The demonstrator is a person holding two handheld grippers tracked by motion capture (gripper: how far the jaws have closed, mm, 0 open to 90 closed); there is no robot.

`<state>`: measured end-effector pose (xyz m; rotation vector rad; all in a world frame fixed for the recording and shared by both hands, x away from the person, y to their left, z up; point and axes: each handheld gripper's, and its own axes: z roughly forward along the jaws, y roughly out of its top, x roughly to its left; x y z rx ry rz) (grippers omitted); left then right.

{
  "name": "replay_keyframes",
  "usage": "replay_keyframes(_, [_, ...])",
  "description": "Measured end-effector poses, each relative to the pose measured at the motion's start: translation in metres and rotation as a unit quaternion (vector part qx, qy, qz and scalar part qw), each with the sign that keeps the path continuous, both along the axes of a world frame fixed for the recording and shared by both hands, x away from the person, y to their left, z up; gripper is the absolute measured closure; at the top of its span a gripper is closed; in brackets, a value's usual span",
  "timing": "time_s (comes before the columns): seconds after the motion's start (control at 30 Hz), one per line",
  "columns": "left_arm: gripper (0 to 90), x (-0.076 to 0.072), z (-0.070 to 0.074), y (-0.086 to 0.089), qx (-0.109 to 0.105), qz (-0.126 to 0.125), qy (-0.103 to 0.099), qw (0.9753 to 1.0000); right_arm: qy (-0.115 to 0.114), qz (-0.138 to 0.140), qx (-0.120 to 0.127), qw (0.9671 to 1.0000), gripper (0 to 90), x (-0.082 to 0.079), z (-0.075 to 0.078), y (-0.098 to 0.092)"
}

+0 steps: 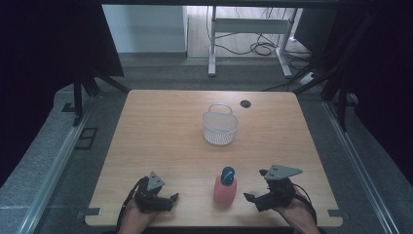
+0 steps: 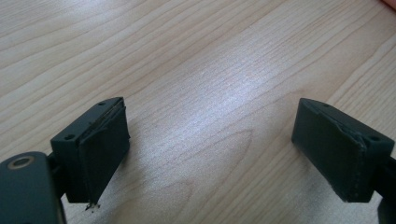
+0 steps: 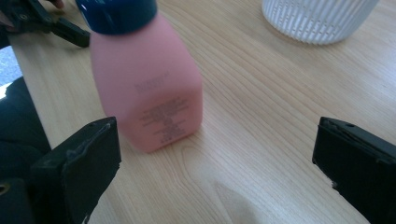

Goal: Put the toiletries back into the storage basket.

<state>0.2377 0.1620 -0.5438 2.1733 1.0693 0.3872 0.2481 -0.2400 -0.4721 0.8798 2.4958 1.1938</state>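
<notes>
Light wood-grain table (image 1: 160,141) with a round cable port near the far edge, grey floor around it, dark curtains at both sides and a white desk frame with cables beyond. Pink bottle (image 1: 225,187) stands upright near the front edge, long axis vertical, blue cap (image 1: 227,175) up, just beside the right gripper (image 1: 254,199) and well short of the white basket (image 1: 220,124); small print on its face is too blurred to read. Left gripper (image 1: 170,199) and right gripper both have jaws spread wide, holding nothing.
</notes>
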Motion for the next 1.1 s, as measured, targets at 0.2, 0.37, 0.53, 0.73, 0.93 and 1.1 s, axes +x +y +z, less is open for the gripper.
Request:
replay_keyframes(0.2, [10.7,0.000,0.000,0.000,0.000,0.000,0.000,1.0000,-0.004,0.010,0.005,0.9999,2.2,0.000,0.006,0.005])
replay_keyframes(0.37, [10.7,0.000,0.000,0.000,0.000,0.000,0.000,1.0000,-0.006,0.026,0.018,0.9995,5.2,0.001,0.014,0.011])
replay_keyframes(0.53, [10.7,0.000,0.000,0.000,-0.002,0.002,0.000,1.0000,-0.009,0.041,0.020,0.9989,13.0,0.001,0.018,0.015])
replay_keyframes(0.73, [10.7,0.000,0.000,0.000,-0.002,0.002,0.000,1.0000,-0.011,0.050,0.017,0.9986,18.2,0.002,0.021,0.020])
replay_keyframes(0.93, [10.7,0.000,0.000,0.000,0.000,0.000,0.000,1.0000,-0.012,0.073,0.020,0.9971,27.5,0.003,0.026,0.028])
replay_keyframes(1.1, [10.7,0.000,0.000,0.000,0.000,0.000,0.001,1.0000,-0.009,0.082,0.021,0.9963,30.8,0.004,0.028,0.033])
